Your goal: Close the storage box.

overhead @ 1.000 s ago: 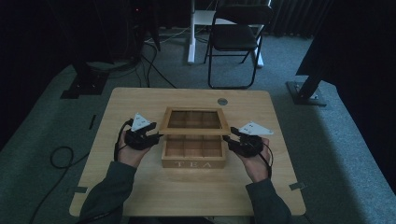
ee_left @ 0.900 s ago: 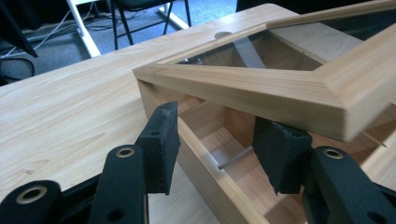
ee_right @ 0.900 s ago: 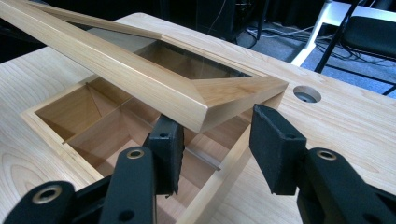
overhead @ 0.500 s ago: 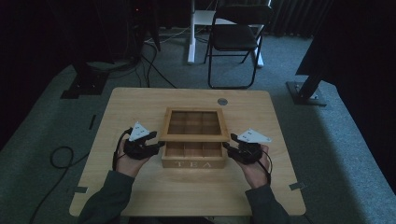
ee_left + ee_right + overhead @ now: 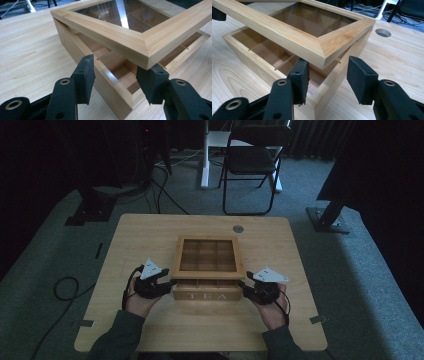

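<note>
A wooden tea box [image 5: 206, 296] marked TEA stands at the table's middle, its compartments empty. Its glass-paned lid [image 5: 209, 272] hangs tilted a little above the base, hinged at the far side. My left gripper [image 5: 169, 284] is at the front left corner. Its jaws [image 5: 116, 73] straddle the box corner, apart, and the lid corner [image 5: 147, 53] sits just over the right-hand jaw. My right gripper [image 5: 244, 287] is at the front right corner. Its jaws [image 5: 327, 75] have just been opening, with the lid corner [image 5: 324, 58] just above the gap and neither pad pressing on it.
The light wooden table [image 5: 150, 235] has a round cable hole [image 5: 238, 228] behind the box. A folding chair [image 5: 252, 160] and stand bases are on the carpet beyond. A cable loop [image 5: 65, 287] lies on the floor at the left.
The lid has come down from a more raised tilt to just above the base. Both hands have sunk and drawn toward the table's near edge with it.
</note>
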Demonstrator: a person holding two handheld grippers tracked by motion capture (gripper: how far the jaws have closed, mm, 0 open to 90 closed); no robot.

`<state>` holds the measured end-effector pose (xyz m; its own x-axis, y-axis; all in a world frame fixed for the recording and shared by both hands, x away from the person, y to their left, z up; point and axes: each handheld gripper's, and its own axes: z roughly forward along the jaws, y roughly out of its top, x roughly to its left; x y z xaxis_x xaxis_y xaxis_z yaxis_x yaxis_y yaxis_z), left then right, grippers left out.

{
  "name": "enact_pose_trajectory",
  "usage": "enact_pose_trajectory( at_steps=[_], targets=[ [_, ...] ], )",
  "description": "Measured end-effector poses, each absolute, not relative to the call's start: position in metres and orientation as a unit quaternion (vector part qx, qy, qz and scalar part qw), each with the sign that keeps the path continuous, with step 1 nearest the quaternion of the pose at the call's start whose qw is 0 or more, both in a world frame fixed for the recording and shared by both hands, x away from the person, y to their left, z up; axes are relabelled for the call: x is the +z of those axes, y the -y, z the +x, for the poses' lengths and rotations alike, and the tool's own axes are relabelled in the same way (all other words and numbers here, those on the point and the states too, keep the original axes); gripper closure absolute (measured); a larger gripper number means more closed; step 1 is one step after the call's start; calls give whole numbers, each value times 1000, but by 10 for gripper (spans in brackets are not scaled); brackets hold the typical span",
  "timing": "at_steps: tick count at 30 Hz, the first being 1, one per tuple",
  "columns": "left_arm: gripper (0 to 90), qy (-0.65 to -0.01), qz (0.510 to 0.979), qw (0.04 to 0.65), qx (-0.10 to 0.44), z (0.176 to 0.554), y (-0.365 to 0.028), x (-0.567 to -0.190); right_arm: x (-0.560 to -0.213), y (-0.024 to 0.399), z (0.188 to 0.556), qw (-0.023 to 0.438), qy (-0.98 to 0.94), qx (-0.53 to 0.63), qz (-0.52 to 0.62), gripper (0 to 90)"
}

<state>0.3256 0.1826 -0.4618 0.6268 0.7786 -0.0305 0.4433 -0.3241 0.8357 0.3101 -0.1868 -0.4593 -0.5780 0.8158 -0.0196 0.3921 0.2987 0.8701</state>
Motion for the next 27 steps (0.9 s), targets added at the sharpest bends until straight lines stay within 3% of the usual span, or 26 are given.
enact_pose_trajectory(
  at_steps=[27],
  targets=[
    [481,-394,803,412,172,311,-179,-488,-486,192,296,218,-780,419,411,480]
  ],
)
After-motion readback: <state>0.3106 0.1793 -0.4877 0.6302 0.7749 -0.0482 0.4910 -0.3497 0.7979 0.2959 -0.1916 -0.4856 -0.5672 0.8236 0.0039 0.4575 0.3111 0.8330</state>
